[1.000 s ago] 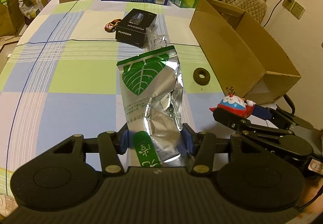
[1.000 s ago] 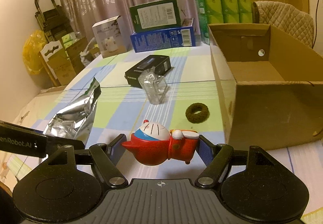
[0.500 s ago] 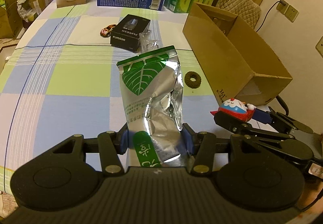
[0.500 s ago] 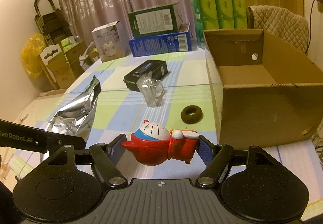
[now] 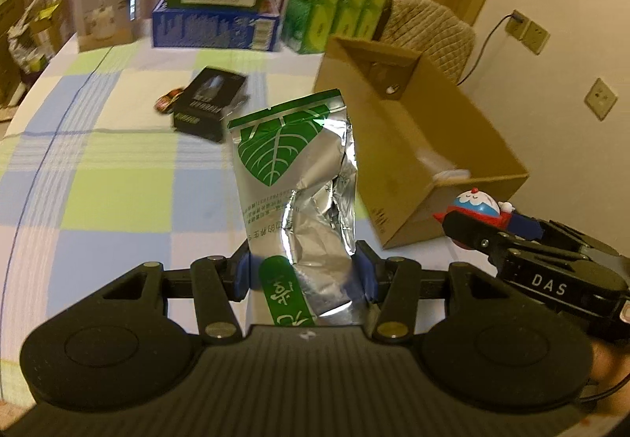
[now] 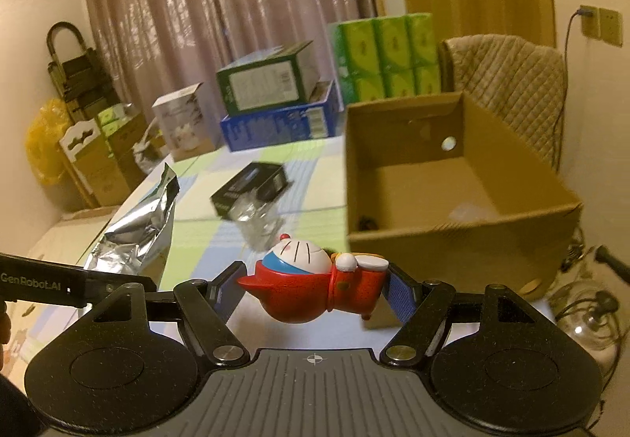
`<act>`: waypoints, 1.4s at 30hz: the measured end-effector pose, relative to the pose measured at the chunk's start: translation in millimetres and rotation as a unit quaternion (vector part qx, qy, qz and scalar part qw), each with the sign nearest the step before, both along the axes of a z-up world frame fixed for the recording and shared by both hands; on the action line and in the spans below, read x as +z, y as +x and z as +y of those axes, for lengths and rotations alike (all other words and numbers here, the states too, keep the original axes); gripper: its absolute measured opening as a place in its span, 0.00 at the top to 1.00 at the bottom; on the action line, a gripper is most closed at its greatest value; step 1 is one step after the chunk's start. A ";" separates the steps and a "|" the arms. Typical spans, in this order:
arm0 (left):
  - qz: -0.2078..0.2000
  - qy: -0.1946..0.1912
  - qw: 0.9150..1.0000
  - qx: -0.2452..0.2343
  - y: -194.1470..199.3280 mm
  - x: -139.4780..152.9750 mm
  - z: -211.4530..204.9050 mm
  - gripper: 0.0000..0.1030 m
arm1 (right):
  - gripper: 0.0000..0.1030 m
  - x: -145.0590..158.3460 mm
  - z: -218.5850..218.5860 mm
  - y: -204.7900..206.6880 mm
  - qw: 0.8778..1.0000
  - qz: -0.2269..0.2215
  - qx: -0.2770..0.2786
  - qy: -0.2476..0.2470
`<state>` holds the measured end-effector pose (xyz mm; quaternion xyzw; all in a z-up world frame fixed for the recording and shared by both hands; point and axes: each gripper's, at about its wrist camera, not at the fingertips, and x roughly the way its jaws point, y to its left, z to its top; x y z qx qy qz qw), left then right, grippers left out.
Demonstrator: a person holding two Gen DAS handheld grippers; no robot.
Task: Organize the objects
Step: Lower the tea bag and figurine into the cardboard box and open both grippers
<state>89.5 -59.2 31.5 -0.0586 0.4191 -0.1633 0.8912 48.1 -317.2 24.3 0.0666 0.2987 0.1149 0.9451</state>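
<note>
Foil tea pouch (image 5: 299, 196) clamped upright in my left gripper (image 5: 301, 279), cat figurine (image 6: 315, 279) pinched in my right gripper (image 6: 315, 289), both beside the cardboard box (image 6: 464, 240); the crinkled pouch may slip or snag the box's near wall.

We have lifted both tools higher above the surface (image 5: 118, 192) and carried them nearer to the cardboard box (image 6: 464, 240). Now the inside of the box shows, and the toy figure (image 6: 315, 287) sits just before its near wall.
</note>
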 end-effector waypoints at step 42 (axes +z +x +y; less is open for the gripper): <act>-0.014 -0.023 0.995 -0.093 140.2 34.7 -177.2 0.54 | 0.31 27.7 -142.3 117.6 0.998 0.012 -0.057 -0.035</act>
